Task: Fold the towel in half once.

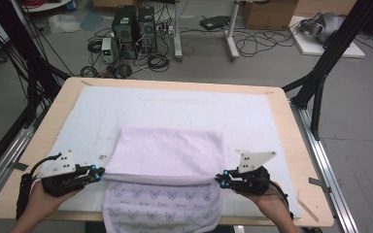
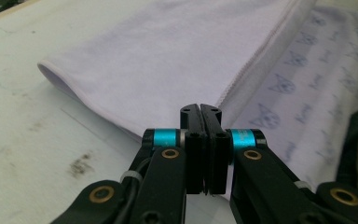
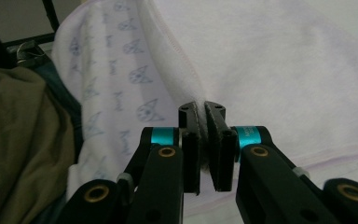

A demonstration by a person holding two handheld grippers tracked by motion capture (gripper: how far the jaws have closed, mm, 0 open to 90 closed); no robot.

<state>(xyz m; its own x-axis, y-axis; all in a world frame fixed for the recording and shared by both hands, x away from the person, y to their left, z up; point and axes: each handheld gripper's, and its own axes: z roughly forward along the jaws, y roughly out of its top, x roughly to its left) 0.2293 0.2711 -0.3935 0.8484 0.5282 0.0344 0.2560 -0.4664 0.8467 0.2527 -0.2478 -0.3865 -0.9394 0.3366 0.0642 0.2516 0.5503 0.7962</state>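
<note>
Pale lilac terry makes up the towel (image 1: pixel 170 155), a soft, napped cloth with a stitched hem along its edges. It lies at the near middle of the table (image 1: pixel 291 145), on a white, slightly stained mat (image 1: pixel 175 107) that covers most of the light wooden top. The towel is folded over on itself: the upper layer shows its plain, fluffy side as a broad rectangle, and the fold at its far end forms a rounded, open loop in the left gripper view. Beneath it the lower layer shows a smoother face printed with small bluish cat-like heads and script, and this printed part hangs over the near table edge.

The left gripper (image 1: pixel 98 171) has its black fingers (image 2: pixel 192 122) clenched on the left corner of the upper layer, the hem running up from between them in its own view. The right gripper (image 1: pixel 218 180) is likewise clamped on the right corner, with a tuft of white pile pinched between its fingers (image 3: pixel 216 122). Both grippers are matt black with turquoise bands near the fingers and brass-coloured pivots, and each carries a grey three-cornered plate on top. The held edge stretches in a nearly straight line between them, lifted just off the printed layer.
</note>
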